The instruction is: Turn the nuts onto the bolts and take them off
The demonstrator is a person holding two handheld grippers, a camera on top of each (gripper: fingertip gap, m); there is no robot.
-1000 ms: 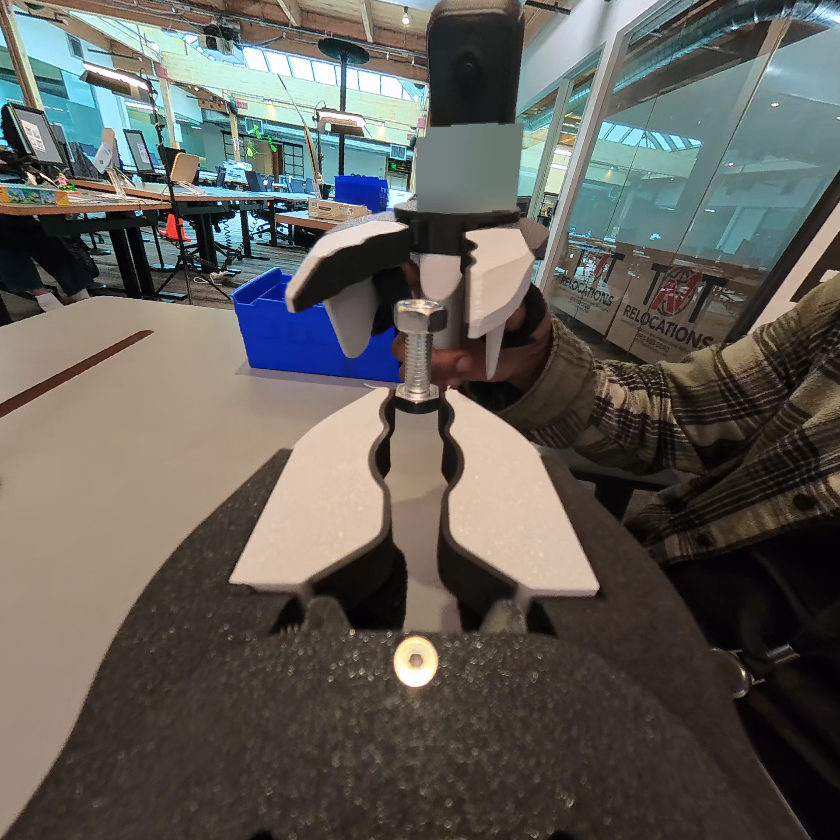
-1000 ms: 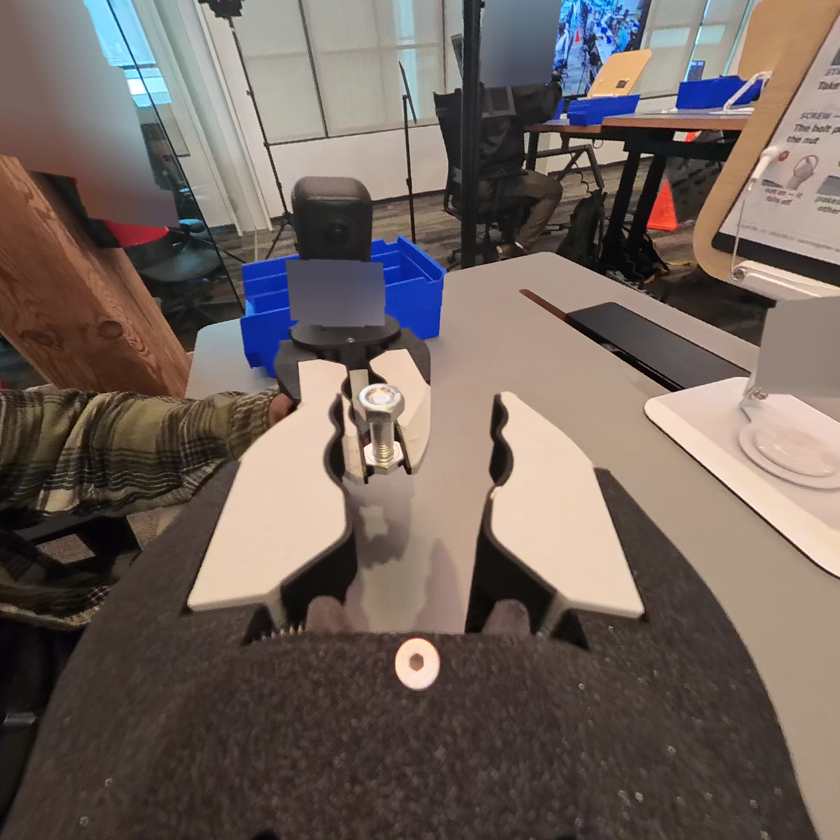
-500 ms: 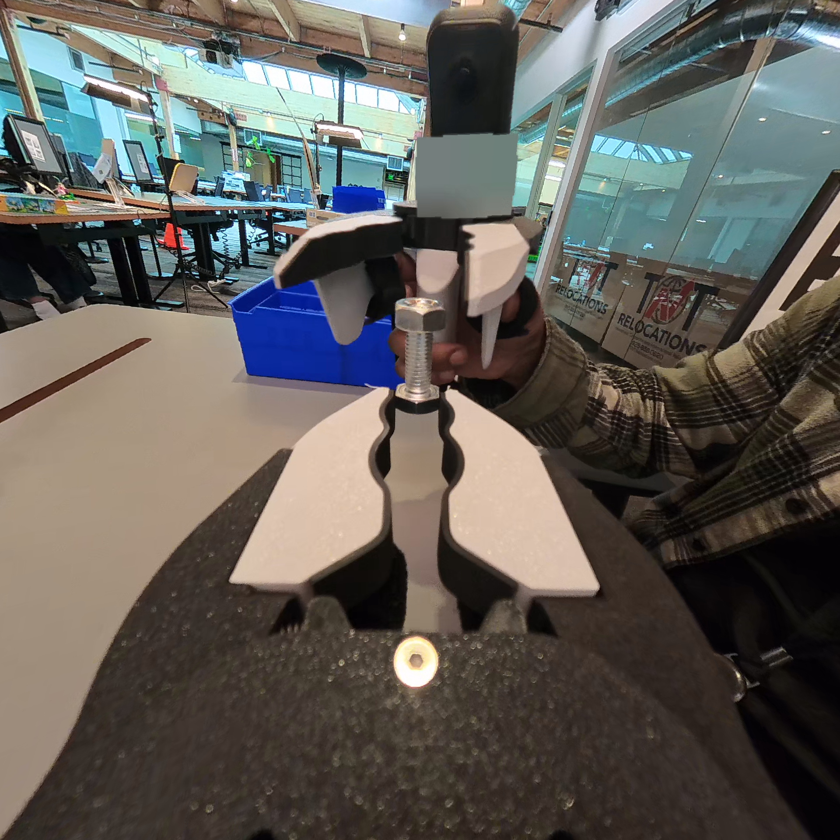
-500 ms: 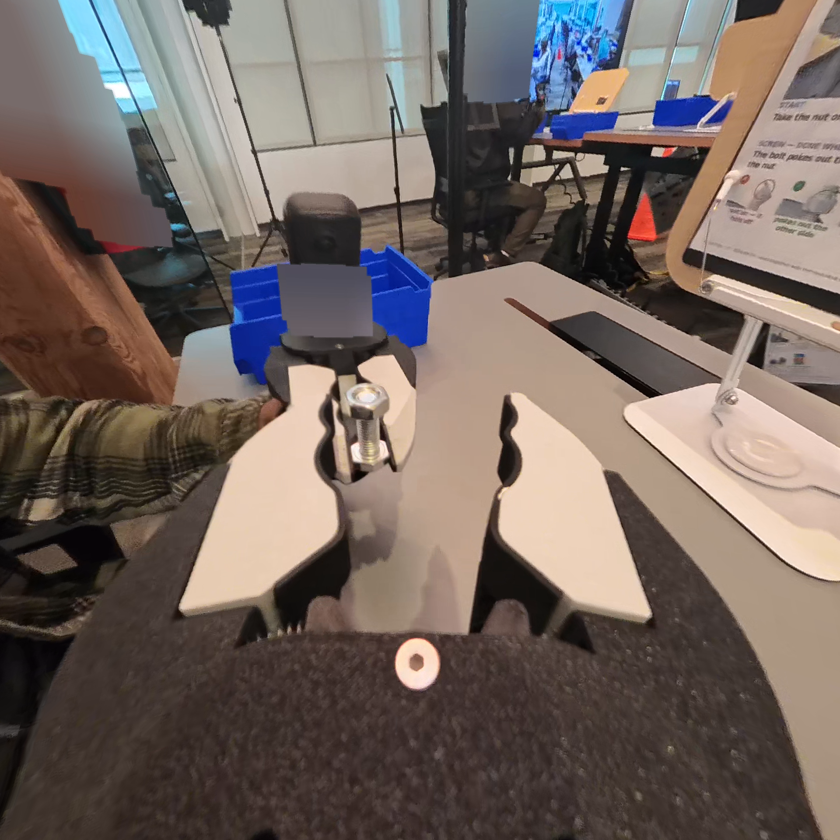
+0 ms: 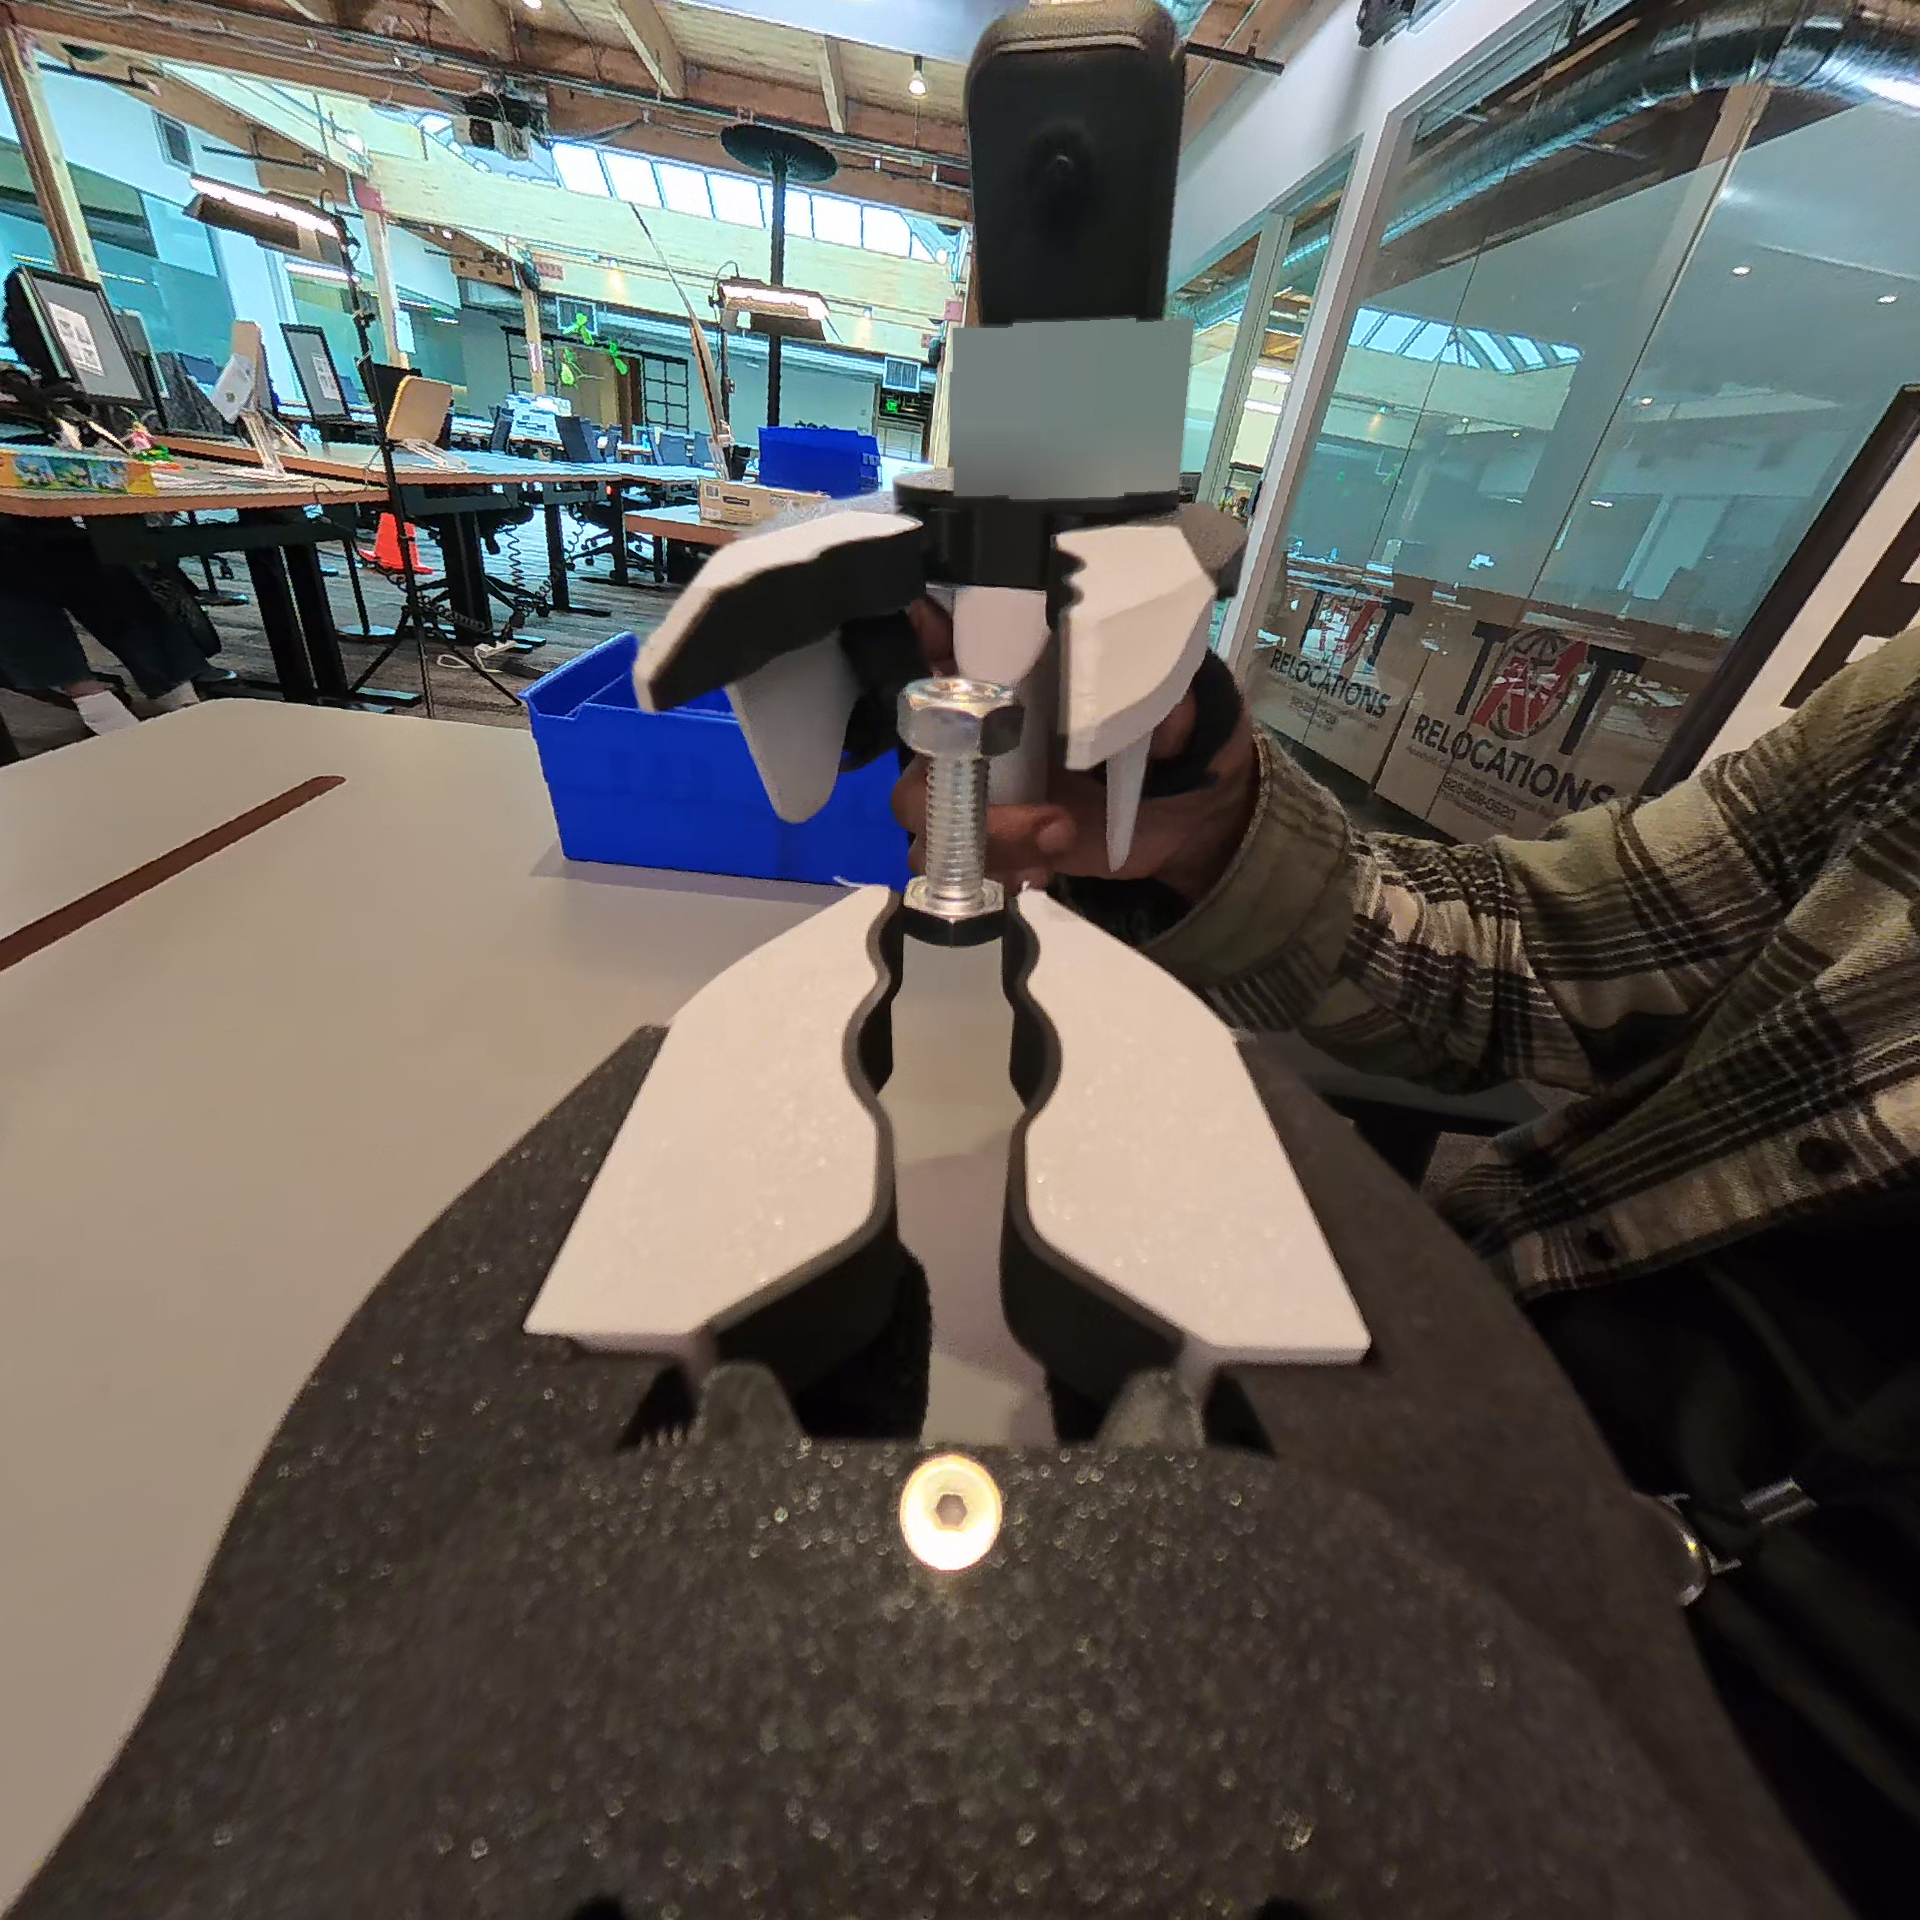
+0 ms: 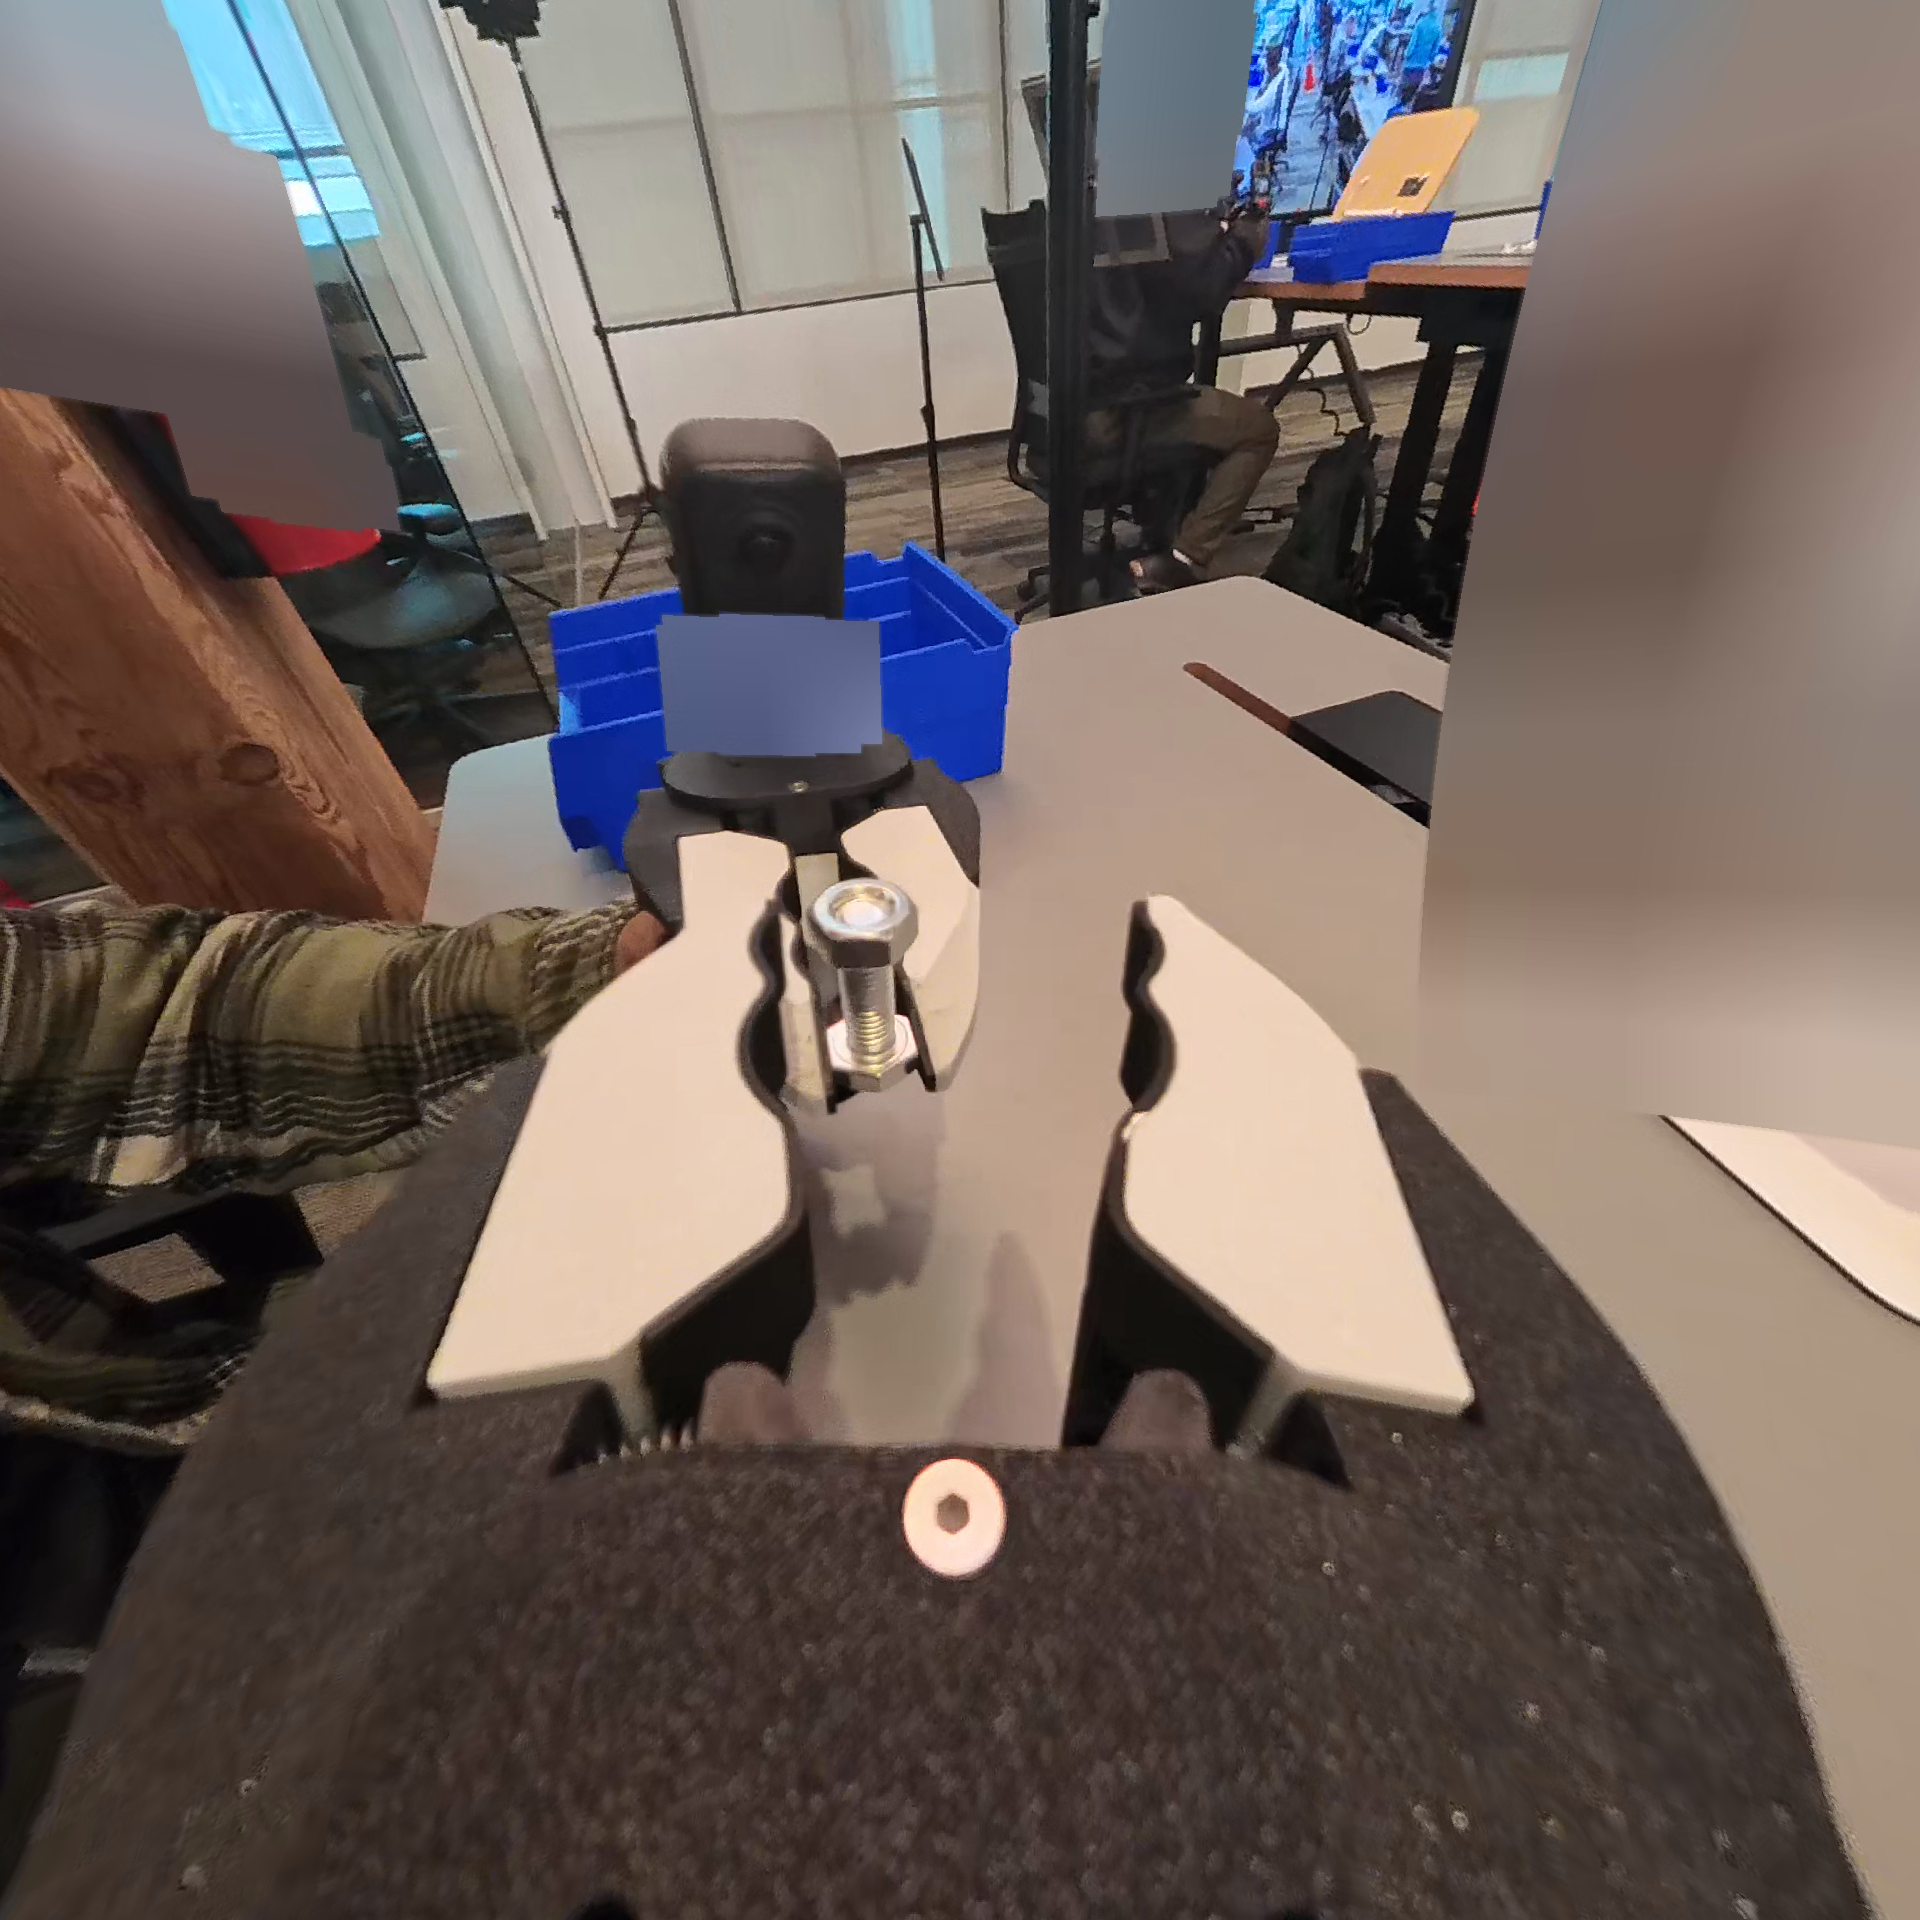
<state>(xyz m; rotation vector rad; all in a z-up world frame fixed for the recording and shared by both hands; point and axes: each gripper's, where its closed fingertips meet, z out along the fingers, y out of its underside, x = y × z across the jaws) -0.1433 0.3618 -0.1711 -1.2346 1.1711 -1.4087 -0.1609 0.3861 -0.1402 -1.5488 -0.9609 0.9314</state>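
A silver bolt (image 5: pixel 954 810) stands upright, head up, with a silver nut (image 5: pixel 951 900) on its lower end. My left gripper (image 5: pixel 951 920) is shut on the nut and holds it above the grey table (image 5: pixel 260 1039). My right gripper (image 5: pixel 956 831) faces it from beyond, open, with its fingers either side of the bolt head. In the right wrist view the right gripper (image 6: pixel 956 914) is open and empty. The bolt (image 6: pixel 862 966) and nut (image 6: pixel 871 1051) sit between its fingers, close to the left finger (image 6: pixel 644 1091). The left gripper (image 6: pixel 873 1075) holds the nut there.
A blue bin (image 5: pixel 686 769) stands on the table behind the grippers, also in the right wrist view (image 6: pixel 935 675). A white stand base (image 6: pixel 1818 1195) and a black pad (image 6: pixel 1361 727) lie at right. Plaid sleeves (image 5: pixel 1558 987) reach in. A wooden post (image 6: pixel 156 675) is at left. Left and right tips are no more than a few centimetres apart.
The right gripper has drifted and tilted slightly, staying open around the bolt head. The left gripper keeps its hold on the nut; the bolt looks unchanged.
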